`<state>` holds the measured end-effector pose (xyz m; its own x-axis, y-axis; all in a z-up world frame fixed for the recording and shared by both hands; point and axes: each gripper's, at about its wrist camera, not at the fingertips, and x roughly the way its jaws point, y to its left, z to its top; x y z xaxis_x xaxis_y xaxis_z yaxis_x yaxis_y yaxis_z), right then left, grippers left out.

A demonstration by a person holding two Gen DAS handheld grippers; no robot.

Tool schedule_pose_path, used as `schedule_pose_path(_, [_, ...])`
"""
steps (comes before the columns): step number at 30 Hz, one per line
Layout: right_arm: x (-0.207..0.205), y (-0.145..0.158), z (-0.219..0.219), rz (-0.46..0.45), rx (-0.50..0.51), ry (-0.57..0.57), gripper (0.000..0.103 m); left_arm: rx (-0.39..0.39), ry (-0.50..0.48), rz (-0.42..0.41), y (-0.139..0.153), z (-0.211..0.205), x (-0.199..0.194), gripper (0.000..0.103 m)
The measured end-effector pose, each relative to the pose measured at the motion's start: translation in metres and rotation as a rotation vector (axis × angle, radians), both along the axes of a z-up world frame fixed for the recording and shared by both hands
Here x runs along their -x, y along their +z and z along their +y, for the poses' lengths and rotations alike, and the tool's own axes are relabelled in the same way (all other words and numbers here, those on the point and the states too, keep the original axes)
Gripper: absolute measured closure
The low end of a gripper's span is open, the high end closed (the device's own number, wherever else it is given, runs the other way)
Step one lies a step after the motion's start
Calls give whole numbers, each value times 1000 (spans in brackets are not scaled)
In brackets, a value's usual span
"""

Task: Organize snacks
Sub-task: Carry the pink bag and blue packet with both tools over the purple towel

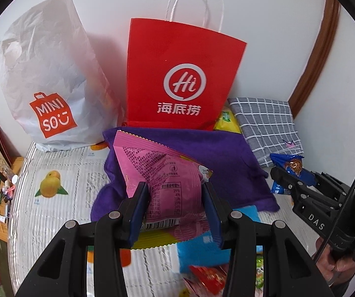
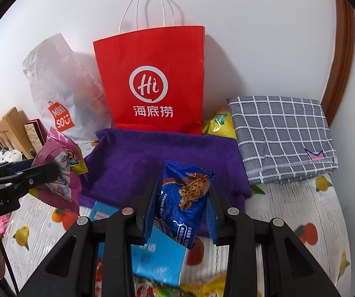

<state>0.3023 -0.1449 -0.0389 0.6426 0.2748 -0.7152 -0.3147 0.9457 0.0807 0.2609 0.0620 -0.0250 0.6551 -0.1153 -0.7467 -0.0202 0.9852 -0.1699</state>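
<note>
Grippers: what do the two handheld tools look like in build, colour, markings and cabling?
Both are black plastic linkage frames with silver pivot pins and flat blue ribbed pads. The left gripper shows white lettering ending "oot.AI" on its body in the right wrist view. The right gripper carries white "DAS" lettering and a black cable running back past the person's hand. No sleeve is visible.

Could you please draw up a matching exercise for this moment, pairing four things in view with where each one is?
Things:
1. pink snack packet
2. blue cookie packet
3. red paper bag
4. checked grey cloth

Places:
A. folded, lying right of the purple cloth
B. clamped in the right gripper
C. standing against the wall behind the purple cloth
D. clamped in the left gripper

Pairs: 1-D, 2-B, 3-C, 4-A
</note>
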Motion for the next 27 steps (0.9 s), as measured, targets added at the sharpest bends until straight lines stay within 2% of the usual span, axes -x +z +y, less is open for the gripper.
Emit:
schedule_pose_path(15, [-59,-16,13,19,27,31,68,6,25,56,-37,25,-51,61])
schedule_pose_path(27, [-91,-49,4,101,29,28,68,23,30,104,-65,39,-88,61])
